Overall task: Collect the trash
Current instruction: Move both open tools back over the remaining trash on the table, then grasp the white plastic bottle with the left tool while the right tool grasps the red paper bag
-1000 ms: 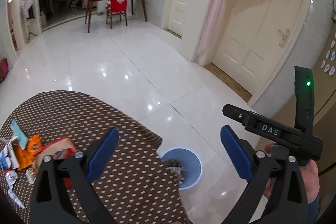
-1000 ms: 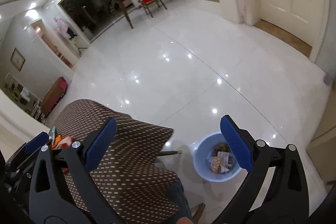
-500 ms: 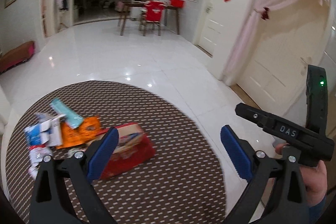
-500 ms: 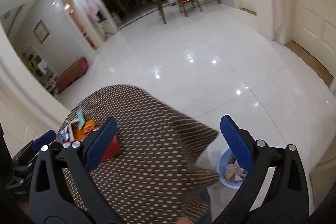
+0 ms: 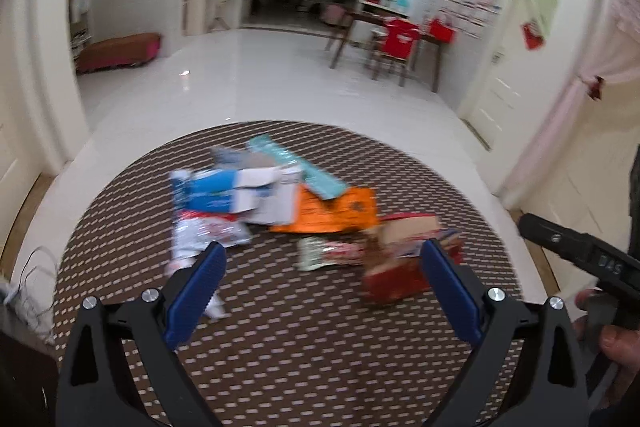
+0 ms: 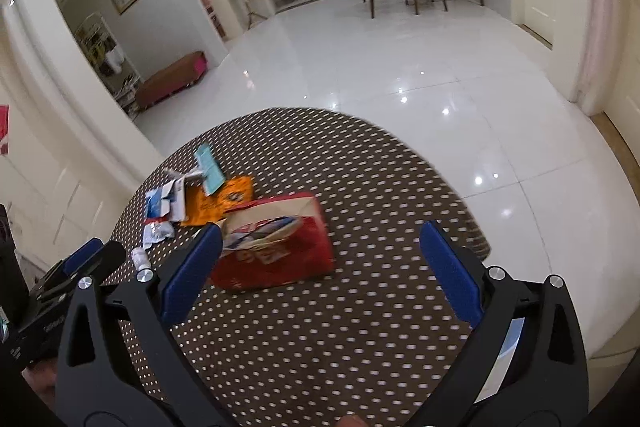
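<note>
Trash was a loose pile on the round table with the brown white-dotted cloth (image 6: 360,307), sitting left of centre and toward the far side. Nearest piece: a torn red cardboard box (image 6: 276,247), open flap up, lying on the cloth just ahead of the right gripper (image 6: 318,273). Behind it, touching or overlapping: a flat orange packet (image 5: 336,211), a teal strip wrapper (image 5: 296,169), blue-and-white paper packaging (image 5: 228,193) and a crumpled silver-white foil wrapper (image 5: 200,233). Left view was motion-blurred, so finer items could not be identified.

Left gripper (image 5: 322,293) was spread wide and empty, above the near half of the table, pointed at the pile. Right gripper was likewise wide apart, holding nothing, with the red box just inside its left finger (image 6: 192,271) in view.

No bin was visible in either view. Judged progress: at least five pieces were left on the table, none gripped; next pick was not yet started. The red box looked the closest candidate.
</note>
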The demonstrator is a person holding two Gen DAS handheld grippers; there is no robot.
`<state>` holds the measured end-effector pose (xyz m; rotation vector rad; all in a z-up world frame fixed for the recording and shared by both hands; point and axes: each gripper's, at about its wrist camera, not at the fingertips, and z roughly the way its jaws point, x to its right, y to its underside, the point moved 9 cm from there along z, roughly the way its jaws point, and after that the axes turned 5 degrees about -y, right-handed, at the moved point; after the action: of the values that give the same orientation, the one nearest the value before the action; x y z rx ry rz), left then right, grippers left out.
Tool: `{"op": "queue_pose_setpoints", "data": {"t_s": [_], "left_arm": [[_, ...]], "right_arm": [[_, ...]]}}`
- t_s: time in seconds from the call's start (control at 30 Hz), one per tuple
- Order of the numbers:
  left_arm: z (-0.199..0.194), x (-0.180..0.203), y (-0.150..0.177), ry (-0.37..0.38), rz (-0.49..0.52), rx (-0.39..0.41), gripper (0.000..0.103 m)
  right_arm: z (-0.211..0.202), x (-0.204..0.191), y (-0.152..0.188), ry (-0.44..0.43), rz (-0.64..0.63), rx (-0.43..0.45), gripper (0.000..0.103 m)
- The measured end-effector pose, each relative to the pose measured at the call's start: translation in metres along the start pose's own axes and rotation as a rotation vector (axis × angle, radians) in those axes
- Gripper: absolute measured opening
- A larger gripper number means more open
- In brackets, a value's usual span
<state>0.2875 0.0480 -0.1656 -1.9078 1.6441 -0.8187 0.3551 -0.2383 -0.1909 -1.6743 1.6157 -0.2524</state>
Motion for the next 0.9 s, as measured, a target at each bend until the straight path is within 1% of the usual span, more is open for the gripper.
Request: {"op": "queue_pose_setpoints", "data": {"t_s": [0.17, 0.33, 0.43, 0.53, 0.7, 0.77, 0.87, 0.9], "left_arm": [[0.016, -0.048, 0.019, -0.071, -0.061, -0.040, 0.096], [0.034, -0.082, 0.031, -0.127, -0.107, -0.087, 0.096], [0.044, -0.089, 0.036, -0.145, -0.105, -0.102, 0.096], [0.057, -0.093, 0.038, -0.156, -0.097, -0.123, 0.096], [0.078, -0.095, 0.042, -0.160, -0.082, -0.153, 0.095], [0.083, -0.094, 0.043, -0.161, -0.070, -0.158, 0.095], [0.091, -0.093, 0.045, -0.155, -0.060, -0.181, 0.083], [0.091, -0.092, 0.044, -0.160, -0.053, -0.177, 0.081]], "right_arm": [[0.020, -0.021, 0.008, -0.001, -0.037, -0.042, 0.097], [0.041, -0.033, 0.024, 0.001, -0.058, -0.091, 0.097], [0.053, -0.042, 0.038, 0.001, -0.082, -0.129, 0.097], [0.067, -0.050, 0.049, 0.022, -0.118, -0.154, 0.097], [0.079, -0.060, 0.054, 0.065, -0.184, -0.163, 0.097], [0.082, -0.064, 0.051, 0.069, -0.190, -0.149, 0.097], [0.081, -0.055, 0.039, 0.079, -0.135, -0.111, 0.097], [0.081, -0.050, 0.035, 0.084, -0.112, -0.103, 0.097]]}}
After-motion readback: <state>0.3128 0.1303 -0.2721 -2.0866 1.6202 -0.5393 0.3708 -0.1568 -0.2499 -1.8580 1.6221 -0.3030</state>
